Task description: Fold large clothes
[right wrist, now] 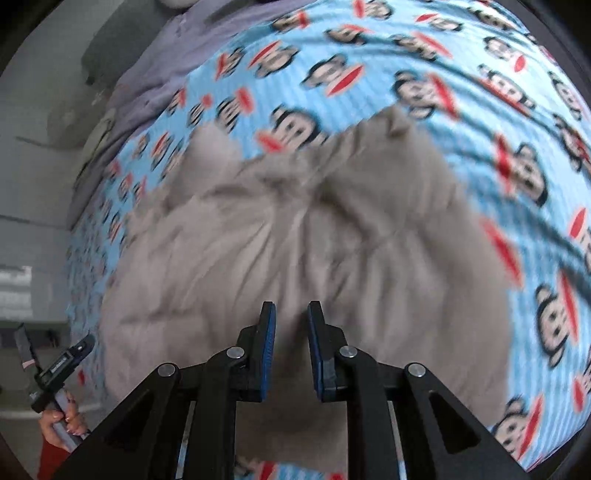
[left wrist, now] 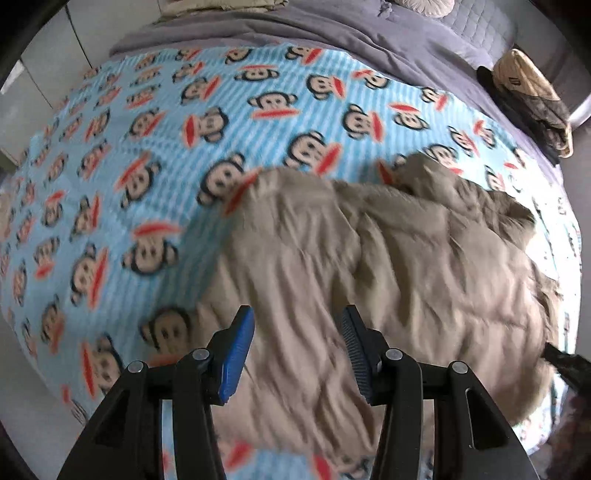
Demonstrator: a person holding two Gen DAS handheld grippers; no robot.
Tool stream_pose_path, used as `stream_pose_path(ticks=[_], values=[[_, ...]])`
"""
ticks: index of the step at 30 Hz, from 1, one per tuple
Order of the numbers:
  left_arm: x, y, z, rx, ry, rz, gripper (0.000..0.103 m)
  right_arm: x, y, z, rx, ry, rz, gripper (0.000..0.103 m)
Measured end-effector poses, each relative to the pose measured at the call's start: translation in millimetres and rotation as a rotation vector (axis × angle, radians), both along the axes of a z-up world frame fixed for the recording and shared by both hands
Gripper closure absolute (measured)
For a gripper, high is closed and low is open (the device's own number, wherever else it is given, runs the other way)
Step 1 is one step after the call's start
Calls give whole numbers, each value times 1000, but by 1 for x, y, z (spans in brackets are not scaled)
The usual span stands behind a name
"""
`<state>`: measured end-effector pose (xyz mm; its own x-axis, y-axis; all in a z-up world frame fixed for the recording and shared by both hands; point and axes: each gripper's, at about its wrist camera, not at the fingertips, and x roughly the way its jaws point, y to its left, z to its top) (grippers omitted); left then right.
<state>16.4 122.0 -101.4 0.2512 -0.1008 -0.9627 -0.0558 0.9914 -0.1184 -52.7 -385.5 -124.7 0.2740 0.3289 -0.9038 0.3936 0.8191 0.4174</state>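
Crumpled beige quilted garment (left wrist: pixel 369 266) sprawls on the blue monkey-print blanket (left wrist: pixel 147 147), open blanket toward ten o'clock; left gripper (left wrist: pixel 297 350) released, right gripper (right wrist: pixel 291 345) slightly parted, grasping nothing.

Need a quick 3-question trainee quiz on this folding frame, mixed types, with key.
1. True or false: the beige garment lies on the monkey-print blanket.
2. In the left wrist view, the left tool is: A) clamped on cloth B) open, nothing pinched C) out of view.
3. Fill in: beyond the blanket lies a ___ bedcover.

Key: 1 true; 2 B; 3 grey.
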Motion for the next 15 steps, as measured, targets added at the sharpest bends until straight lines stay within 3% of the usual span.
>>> stream_pose_path(ticks=[1,2,3,7,9,10,15], values=[[-6,-2,0,-8,5,-4,40,-4,9,0,9,6,12,84],[-12,-2,0,-9,6,-9,11,-6,19,0,18,11,23,83],[-18,-1,0,-4,-10,-10,2,-10,29,1,28,15,32,83],[-24,3,-4,3,-17,-88,1,-25,67,6,31,14,31,80],[-23,14,-5,-3,-19,-112,1,-35,84,7,53,11,-2,62],[-23,24,-7,-13,-19,-119,1,-40,93,7,60,9,-12,46],[-14,59,-24,-36,27,-139,1,-62,138,0,67,35,-41,40]])
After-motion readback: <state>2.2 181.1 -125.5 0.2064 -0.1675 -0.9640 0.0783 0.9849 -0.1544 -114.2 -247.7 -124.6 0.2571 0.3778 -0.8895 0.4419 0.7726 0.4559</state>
